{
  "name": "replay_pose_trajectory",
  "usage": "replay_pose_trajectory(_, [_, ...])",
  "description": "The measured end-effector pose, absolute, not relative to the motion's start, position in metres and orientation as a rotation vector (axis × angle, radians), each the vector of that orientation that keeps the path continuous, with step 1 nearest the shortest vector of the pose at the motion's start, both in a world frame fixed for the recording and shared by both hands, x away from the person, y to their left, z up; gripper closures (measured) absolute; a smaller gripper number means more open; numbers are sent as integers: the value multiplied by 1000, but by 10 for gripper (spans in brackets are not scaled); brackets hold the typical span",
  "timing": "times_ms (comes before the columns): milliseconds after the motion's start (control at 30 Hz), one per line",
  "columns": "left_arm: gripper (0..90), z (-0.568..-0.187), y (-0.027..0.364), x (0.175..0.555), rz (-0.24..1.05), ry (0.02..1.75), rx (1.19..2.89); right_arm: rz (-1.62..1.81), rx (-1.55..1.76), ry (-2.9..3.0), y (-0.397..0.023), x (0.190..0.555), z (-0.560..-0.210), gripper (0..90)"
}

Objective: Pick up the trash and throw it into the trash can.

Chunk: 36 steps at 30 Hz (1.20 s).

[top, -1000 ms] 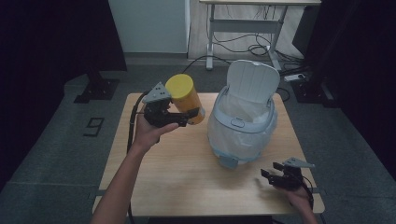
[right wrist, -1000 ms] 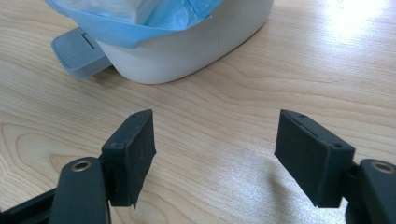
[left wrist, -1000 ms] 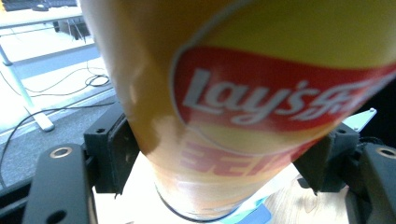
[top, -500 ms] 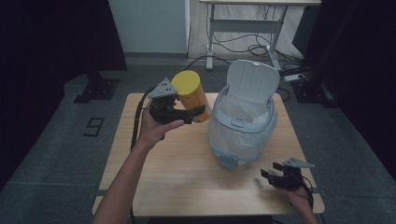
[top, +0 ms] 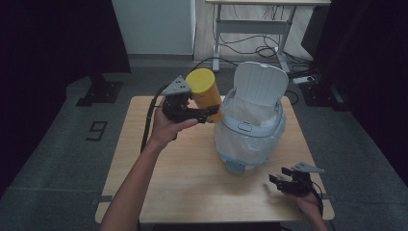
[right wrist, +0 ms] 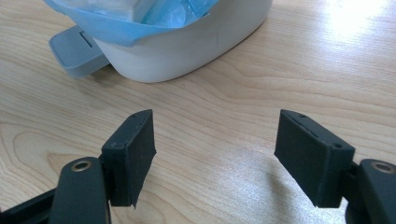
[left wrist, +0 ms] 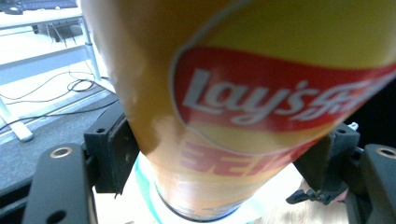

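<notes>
— Jaws first: how do they stand?

— Clamped on the yellow cardboard Lay's crisp canister [top: 206, 94] on the left gripper [top: 208, 115]; the left gripper view has a black pad pressed to each side of the can. On the right gripper [top: 277, 181] they stand wide, bare wood between them.

— Now the scene, biggest thing down.

— A light wooden rectangular table [top: 144, 173] carries it all. On it stands a pale grey plastic pedal bin [top: 249, 139], its lid [top: 260, 83] tipped up and back, a translucent blue bag [right wrist: 116, 28] lining it, a grey foot pedal [top: 234, 166] at its front.

— And the canister?

— Held in the air, tilted, just beside the bin's left rim, above the table's far left part.

— The right gripper?

— Low at the table's near right corner, near the pedal but apart from the bin.
</notes>
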<state>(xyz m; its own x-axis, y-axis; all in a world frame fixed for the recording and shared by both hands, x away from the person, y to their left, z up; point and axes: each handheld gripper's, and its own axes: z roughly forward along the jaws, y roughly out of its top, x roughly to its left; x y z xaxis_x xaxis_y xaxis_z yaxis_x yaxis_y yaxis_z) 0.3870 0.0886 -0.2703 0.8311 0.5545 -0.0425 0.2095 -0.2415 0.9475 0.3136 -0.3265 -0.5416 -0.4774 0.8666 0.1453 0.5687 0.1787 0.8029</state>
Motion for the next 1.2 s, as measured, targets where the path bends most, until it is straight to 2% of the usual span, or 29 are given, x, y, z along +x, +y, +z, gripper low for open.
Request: replay_pose_trajectory(1200, [238,-256,36,415,314,546,1852,1192,1391,2108,-333,315,-543,281])
